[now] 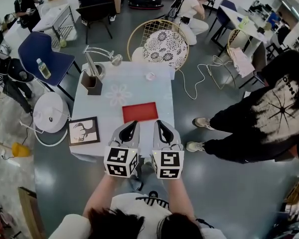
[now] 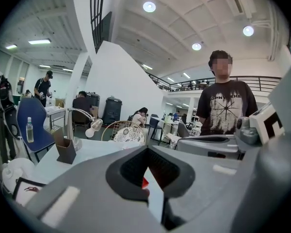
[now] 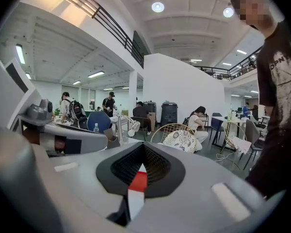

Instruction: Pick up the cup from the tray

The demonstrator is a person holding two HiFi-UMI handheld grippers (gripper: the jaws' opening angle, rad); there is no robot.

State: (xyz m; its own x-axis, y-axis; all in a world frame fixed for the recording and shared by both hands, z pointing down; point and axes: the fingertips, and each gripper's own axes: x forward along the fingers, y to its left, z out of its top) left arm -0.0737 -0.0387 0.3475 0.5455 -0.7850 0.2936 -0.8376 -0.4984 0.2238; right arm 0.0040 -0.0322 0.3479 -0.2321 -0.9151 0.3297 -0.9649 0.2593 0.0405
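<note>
A flat red tray (image 1: 139, 112) lies on the pale table (image 1: 162, 96), with nothing on it. Through the jaw gaps it shows as a red patch, the tray (image 2: 143, 182) in the left gripper view and the tray (image 3: 138, 181) in the right gripper view. A small pale cup-like thing (image 1: 150, 76) stands near the table's far edge, apart from the tray. My left gripper (image 1: 134, 124) and right gripper (image 1: 157, 123) hover side by side over the table's near edge, just short of the tray. Both are shut with nothing held. The cup is hidden in both gripper views.
A brown holder (image 1: 92, 82) and a desk lamp (image 1: 100, 54) stand at the table's far left, a framed picture (image 1: 83, 130) at its near left corner. A wicker chair (image 1: 159, 45) sits behind the table. A person (image 1: 269, 113) stands close on the right.
</note>
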